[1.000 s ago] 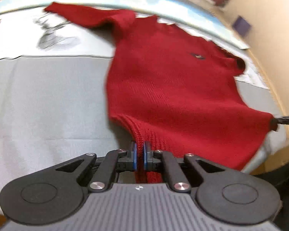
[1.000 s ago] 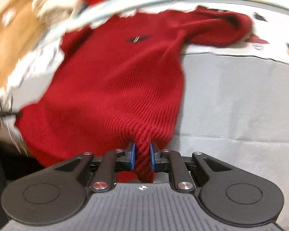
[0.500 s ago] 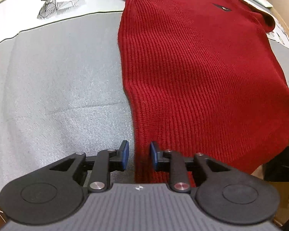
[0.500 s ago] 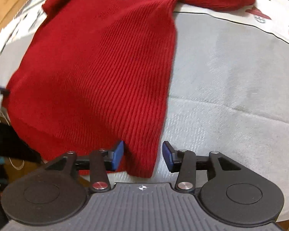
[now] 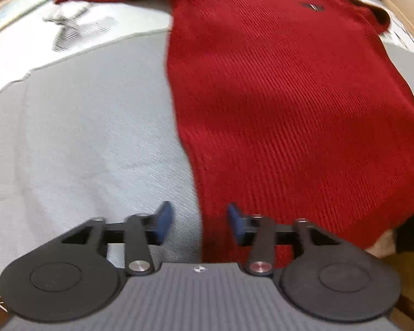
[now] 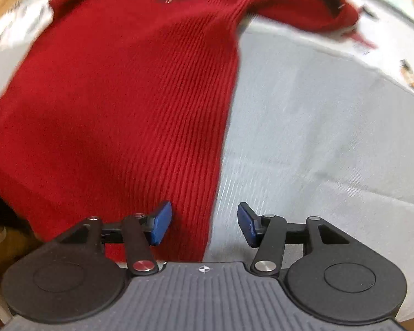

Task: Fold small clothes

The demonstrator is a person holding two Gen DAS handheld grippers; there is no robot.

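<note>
A small red knit sweater point(image 5: 284, 88) lies flat, front up, on the grey cloth, hem toward me, a dark logo on its chest. One sleeve stretches out to the far left in the left wrist view. The sweater also shows in the right wrist view point(image 6: 129, 91), with the other sleeve stretched to the far right. My left gripper point(image 5: 198, 222) is open and empty just above the sweater's left hem corner. My right gripper point(image 6: 204, 224) is open and empty above the right hem corner.
The grey cloth point(image 5: 82, 127) covers the table, with a white printed cloth point(image 5: 69, 30) further back. The printed cloth also shows at the right point(image 6: 394, 55). A wooden edge point(image 5: 405, 8) runs along the far right.
Both grippers were shut on the sweater's hem corners a second ago. They lowered the sweater flat, opened and let go. Their jaws are wider now than half a second ago.
</note>
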